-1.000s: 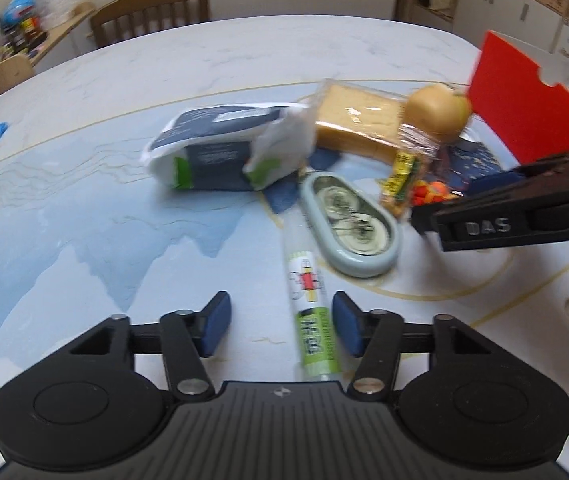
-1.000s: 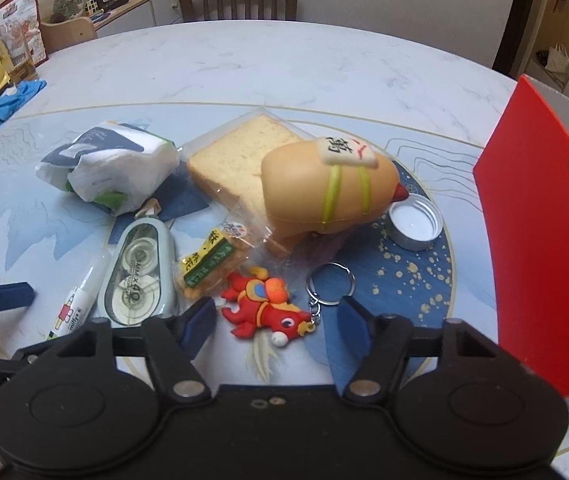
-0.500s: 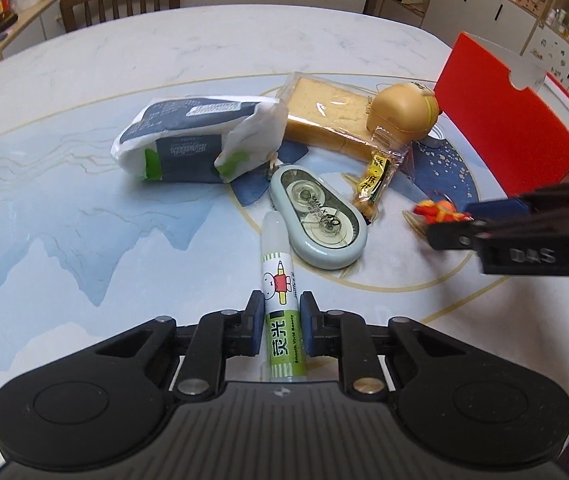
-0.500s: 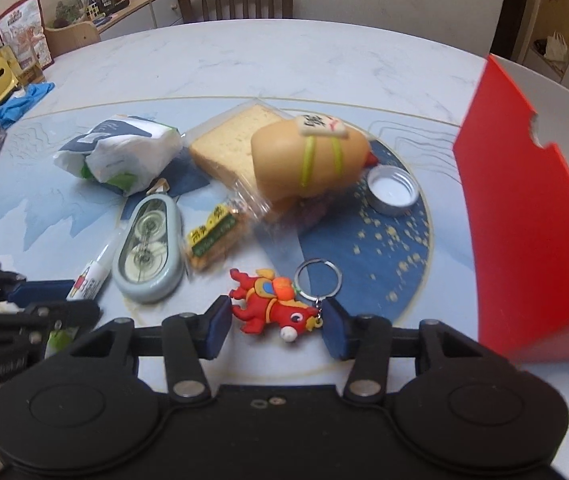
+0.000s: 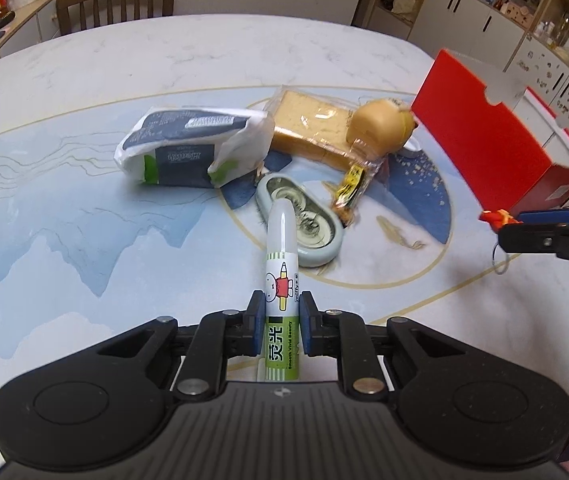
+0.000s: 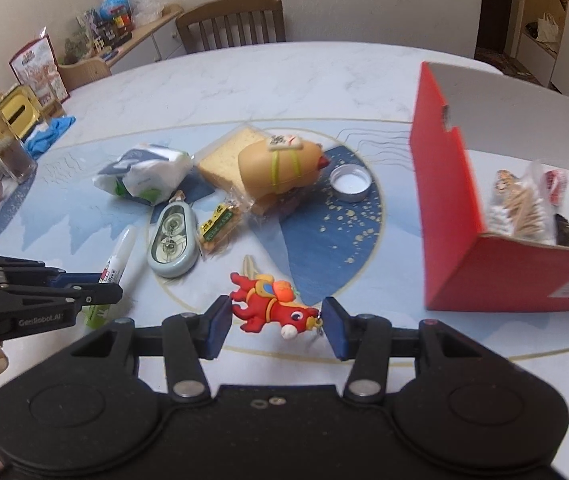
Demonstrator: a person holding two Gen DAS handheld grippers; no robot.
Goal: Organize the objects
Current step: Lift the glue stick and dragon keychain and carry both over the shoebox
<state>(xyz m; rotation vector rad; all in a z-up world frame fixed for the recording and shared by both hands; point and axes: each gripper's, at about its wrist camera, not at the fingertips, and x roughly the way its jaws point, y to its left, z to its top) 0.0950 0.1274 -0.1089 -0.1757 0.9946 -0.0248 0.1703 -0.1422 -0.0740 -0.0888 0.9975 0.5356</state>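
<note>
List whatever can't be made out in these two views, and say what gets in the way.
- Red box contents: in the right wrist view motion blur smears the bags inside; in the left wrist view its wall hides them.
- Highlighter pen rear end: left wrist view, hidden behind the left hand-held gripper.
- Keyring of the red horse keychain: right wrist view, mostly behind the right hand-held gripper.
- Snack packet print: too small to read.

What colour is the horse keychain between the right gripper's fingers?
The horse keychain is mainly red with orange details, clearest in the right wrist view.
</note>
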